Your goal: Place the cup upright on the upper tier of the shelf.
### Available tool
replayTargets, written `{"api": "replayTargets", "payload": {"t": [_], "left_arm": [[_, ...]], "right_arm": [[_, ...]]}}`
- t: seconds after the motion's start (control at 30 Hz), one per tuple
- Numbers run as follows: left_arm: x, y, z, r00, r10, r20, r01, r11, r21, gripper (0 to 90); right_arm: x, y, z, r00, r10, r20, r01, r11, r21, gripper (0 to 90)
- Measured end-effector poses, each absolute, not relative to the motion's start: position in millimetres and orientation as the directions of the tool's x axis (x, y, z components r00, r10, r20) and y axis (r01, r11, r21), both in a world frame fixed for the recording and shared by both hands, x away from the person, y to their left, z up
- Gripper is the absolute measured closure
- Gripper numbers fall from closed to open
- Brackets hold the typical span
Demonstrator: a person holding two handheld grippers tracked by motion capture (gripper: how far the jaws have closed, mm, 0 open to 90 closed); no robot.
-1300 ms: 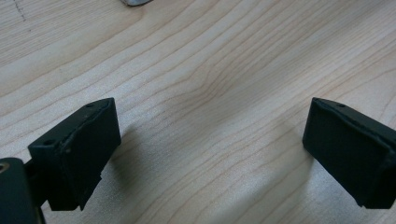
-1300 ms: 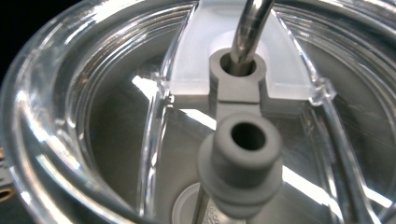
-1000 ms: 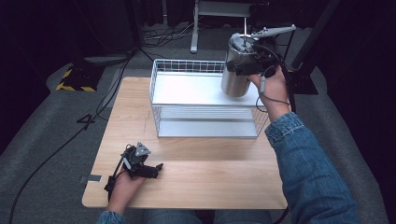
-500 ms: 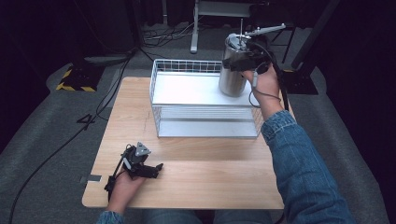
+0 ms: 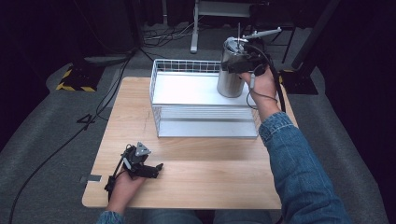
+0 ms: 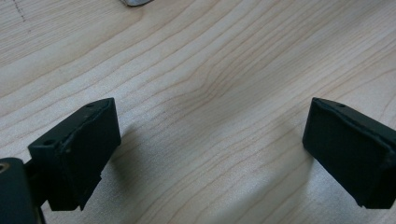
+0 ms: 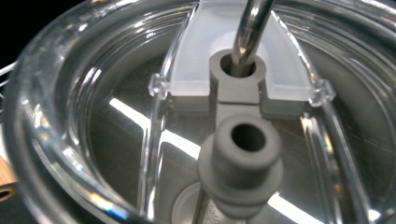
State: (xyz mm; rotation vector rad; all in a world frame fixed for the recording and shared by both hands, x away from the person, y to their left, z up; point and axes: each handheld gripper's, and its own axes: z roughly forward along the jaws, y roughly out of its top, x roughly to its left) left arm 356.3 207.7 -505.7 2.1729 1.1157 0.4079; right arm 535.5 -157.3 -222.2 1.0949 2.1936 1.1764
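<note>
Right gripper [image 5: 239, 62] sits at the top of the steel tumbler [image 5: 229, 79], over the rack's [image 5: 187, 91] far right corner; the tumbler's base looks down inside the rack against the white tray floor, upright. Can't tell how far the right jaws are open or whether they clamp the rim: they're masked by the gripper body in the high view. In the right gripper view, it's a close look down onto the clear lid [image 7: 93, 93] with a grey rubber stopper [image 7: 240, 158] near the bottom and a metal straw [image 7: 250, 28] passing through the grey grommet above it. A white slider piece sits behind the straw hole. Left gripper [image 5: 156, 169] rests low on the table [image 5: 210, 177], near the front left edge, well apart from the rack. Left jaws are wide open with nothing between them, bare wood grain below in the left gripper view. Blue denim sleeve [image 5: 299, 168] runs up the right side of the high view toward the tumbler.
</note>
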Motion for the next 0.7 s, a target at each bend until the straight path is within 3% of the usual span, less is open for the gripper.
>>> {"api": "replayTargets", "payload": {"t": [0.7], "left_arm": [[356.3,207.7,-505.8,0.589,0.808,-0.02,0.604,-0.423,0.675,4.7]], "right_arm": [[535.2,-160.4,-228.3,-0.627,0.779,-0.002,0.415,0.336,0.846,3.5]]}}
